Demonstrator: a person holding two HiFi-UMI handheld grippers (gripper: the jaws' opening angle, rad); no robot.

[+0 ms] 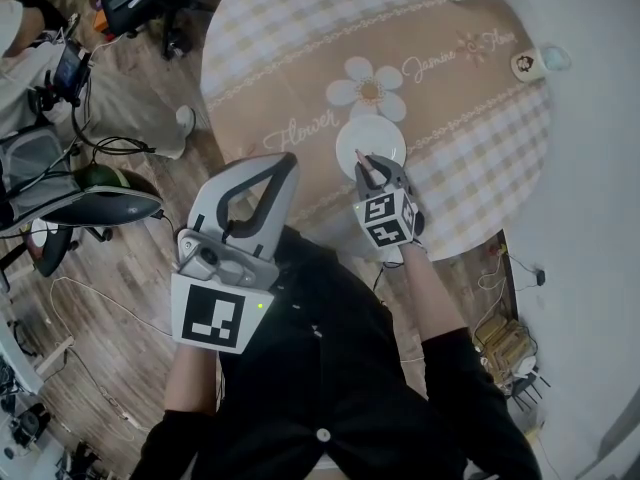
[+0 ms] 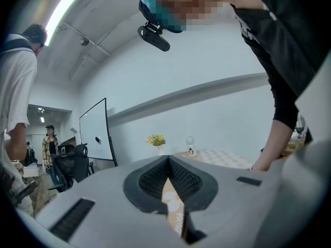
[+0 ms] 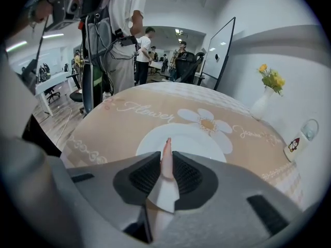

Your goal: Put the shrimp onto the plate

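**Status.** The right gripper (image 1: 373, 168) is clamped on the shrimp (image 3: 166, 150). Its jaws are closed against both flanks of the body, and the slim pink tip projects forward past the pads. The shrimp hangs above the white plate (image 1: 368, 138), over the rim at the plate's 6 o'clock, nearest the person. The right gripper view does not settle whether the tip touches the plate; it appears to be just clear.

**Idle tool.** The left gripper (image 2: 168, 161) is held up off the round table (image 1: 300, 68), at about 8 o'clock from the plate and well apart from it. Its jaws are drawn together to a thin slit. Nothing appears to be gripped.

**Step in hand.** This is judged to be the placement step: transport is essentially complete and release is pending.

**Next move.**
1. Advance the right gripper slightly toward 12 o'clock, so the shrimp is over the centre of the plate and not the rim.
2. Lower until the shrimp rests on the plate.
3. Part the jaws and withdraw straight back toward 6 o'clock.

**Caution.** A release at the rim may let the shrimp slide onto the daisy-print tablecloth (image 3: 129, 112).
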